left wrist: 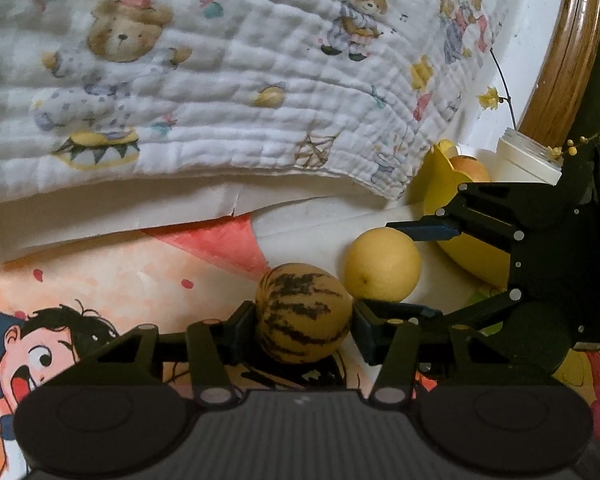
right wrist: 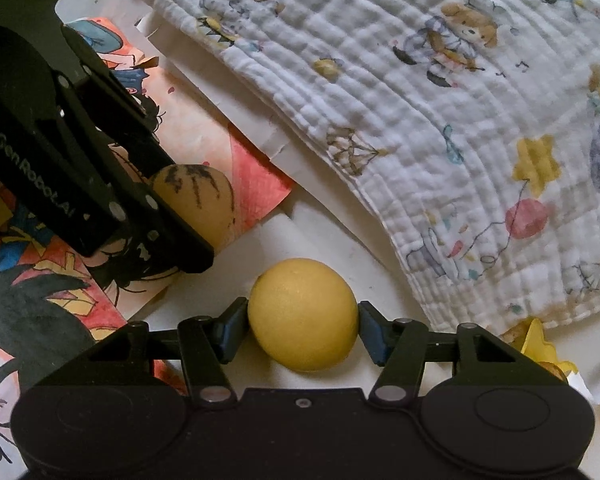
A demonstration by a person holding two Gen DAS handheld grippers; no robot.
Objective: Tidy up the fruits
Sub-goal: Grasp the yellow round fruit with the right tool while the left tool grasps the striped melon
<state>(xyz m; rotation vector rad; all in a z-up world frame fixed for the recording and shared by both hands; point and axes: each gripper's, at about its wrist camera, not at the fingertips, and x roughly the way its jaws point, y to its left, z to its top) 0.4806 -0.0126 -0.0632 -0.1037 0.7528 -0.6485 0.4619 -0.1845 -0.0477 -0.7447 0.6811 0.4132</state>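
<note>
The striped melon (left wrist: 303,314) lies on the cartoon poster (left wrist: 100,280), directly between the left gripper (left wrist: 304,330) fingers, which touch both its sides. Just beside it, the yellow fruit (right wrist: 303,314) sits likewise between the right gripper (right wrist: 302,332) fingers, both pads touching. The yellow bowl (left wrist: 440,184) is nearer the right gripper.
</note>
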